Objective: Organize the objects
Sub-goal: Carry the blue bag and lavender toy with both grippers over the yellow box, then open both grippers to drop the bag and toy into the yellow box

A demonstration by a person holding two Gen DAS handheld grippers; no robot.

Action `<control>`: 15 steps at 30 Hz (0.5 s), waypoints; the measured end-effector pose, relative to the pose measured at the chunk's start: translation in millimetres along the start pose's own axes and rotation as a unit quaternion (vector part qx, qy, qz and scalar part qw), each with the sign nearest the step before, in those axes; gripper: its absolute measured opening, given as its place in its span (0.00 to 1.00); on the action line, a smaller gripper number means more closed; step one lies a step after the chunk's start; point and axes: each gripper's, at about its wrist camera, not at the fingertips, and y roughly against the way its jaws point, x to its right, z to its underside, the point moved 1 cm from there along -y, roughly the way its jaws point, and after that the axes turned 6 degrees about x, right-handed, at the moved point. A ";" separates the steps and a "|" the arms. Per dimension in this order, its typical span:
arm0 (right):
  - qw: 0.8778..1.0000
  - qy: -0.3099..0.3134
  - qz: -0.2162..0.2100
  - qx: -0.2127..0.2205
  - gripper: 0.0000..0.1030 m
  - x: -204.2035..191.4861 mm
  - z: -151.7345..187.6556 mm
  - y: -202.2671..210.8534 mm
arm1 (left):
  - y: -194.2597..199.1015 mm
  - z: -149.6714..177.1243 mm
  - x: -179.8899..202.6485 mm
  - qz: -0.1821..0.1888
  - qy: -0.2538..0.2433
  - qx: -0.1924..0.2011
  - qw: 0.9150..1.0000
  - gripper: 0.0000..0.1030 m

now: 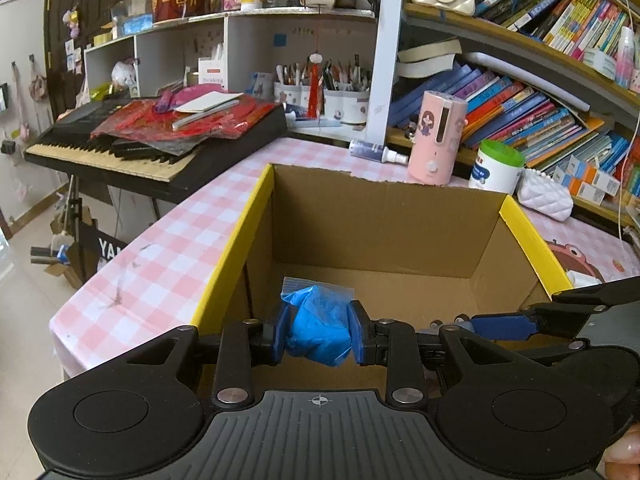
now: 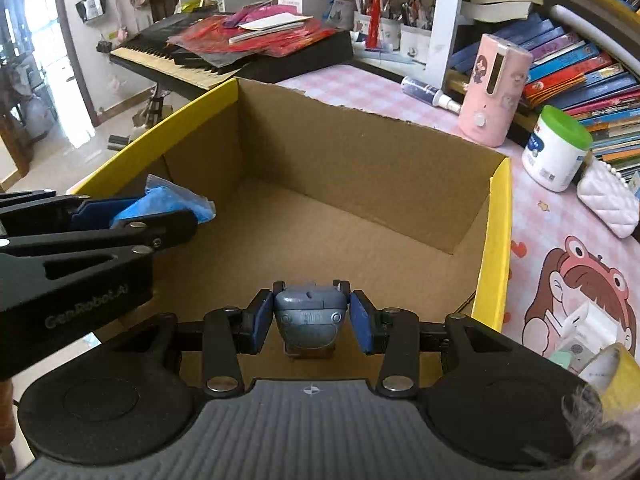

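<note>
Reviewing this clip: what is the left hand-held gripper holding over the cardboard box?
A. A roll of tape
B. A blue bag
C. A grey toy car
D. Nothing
B: the left hand-held gripper is shut on a crumpled blue bag above the box; the grey toy car sits between the fingers of the right hand-held gripper.

The open box [image 2: 496,216] sits on the table [image 1: 168,240]. Behind it, against the bookshelf [image 1: 520,92], lie a spray bottle [image 1: 378,152], an upright dispenser [image 1: 436,136], a tub [image 1: 496,166] and a purse [image 1: 544,196], running left to right. A keyboard [image 1: 120,148] stands left of the table, papers [image 1: 180,120] piled on it.
</note>
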 end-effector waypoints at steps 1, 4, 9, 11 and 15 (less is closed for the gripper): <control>1.000 0.000 -0.002 -0.001 0.39 0.0 0.2 0.1 | -1.4 0.0 0.8 -0.001 0.000 -0.002 1.000 0.28; 1.000 0.000 -0.005 -0.003 0.39 0.3 0.5 0.5 | -4.9 1.1 2.8 -0.004 0.002 -0.008 1.000 0.28; 1.000 0.000 -0.007 -0.003 0.39 0.6 0.3 0.4 | -8.3 1.4 2.1 -0.011 0.014 -0.013 1.000 0.29; 1.000 -0.001 -0.008 -0.002 0.39 0.9 0.2 -0.4 | -8.8 1.2 2.4 -0.014 0.017 -0.011 1.000 0.29; 1.000 0.002 -0.010 0.010 0.41 0.1 0.5 2.4 | -6.5 -0.7 3.6 -0.016 0.025 -0.001 1.000 0.35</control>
